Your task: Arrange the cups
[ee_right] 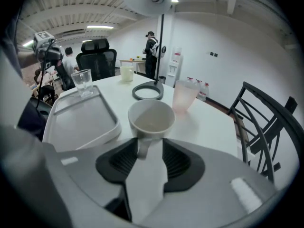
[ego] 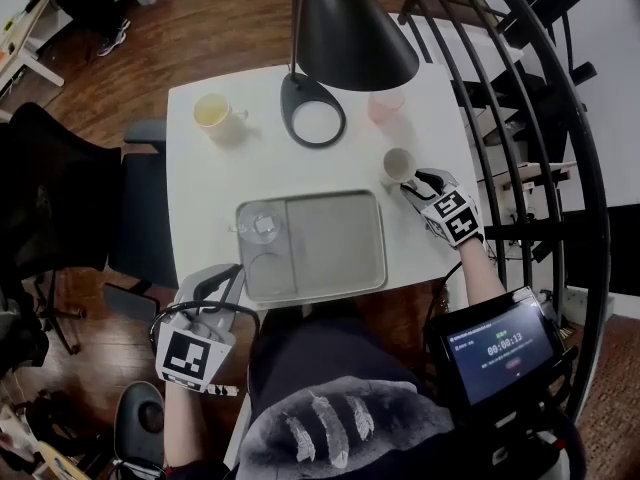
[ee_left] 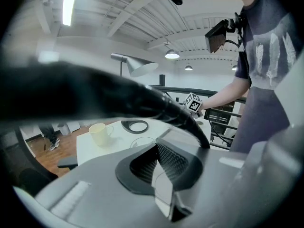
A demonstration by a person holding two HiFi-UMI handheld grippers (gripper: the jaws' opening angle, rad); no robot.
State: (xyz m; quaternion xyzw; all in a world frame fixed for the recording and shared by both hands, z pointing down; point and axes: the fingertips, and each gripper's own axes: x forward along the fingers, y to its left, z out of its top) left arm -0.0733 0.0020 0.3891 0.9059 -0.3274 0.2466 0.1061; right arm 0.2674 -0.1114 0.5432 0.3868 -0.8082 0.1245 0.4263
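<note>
My right gripper is just right of the tray. Its jaws are apart and straddle the handle of the mug, with the pads not yet clamped. I judge the handle the narrowest grip point. My left gripper is closed and empty, parked off the tray's near-left corner, clear of the work. A glass already stands at the tray's left end, so the mug likely goes beside it.

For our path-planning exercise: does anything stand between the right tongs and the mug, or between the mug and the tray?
Nothing visible does. The mug has its handle between the open right tongs, and only bare table separates mug and tray. The glass stands in the tray's far corner.
</note>
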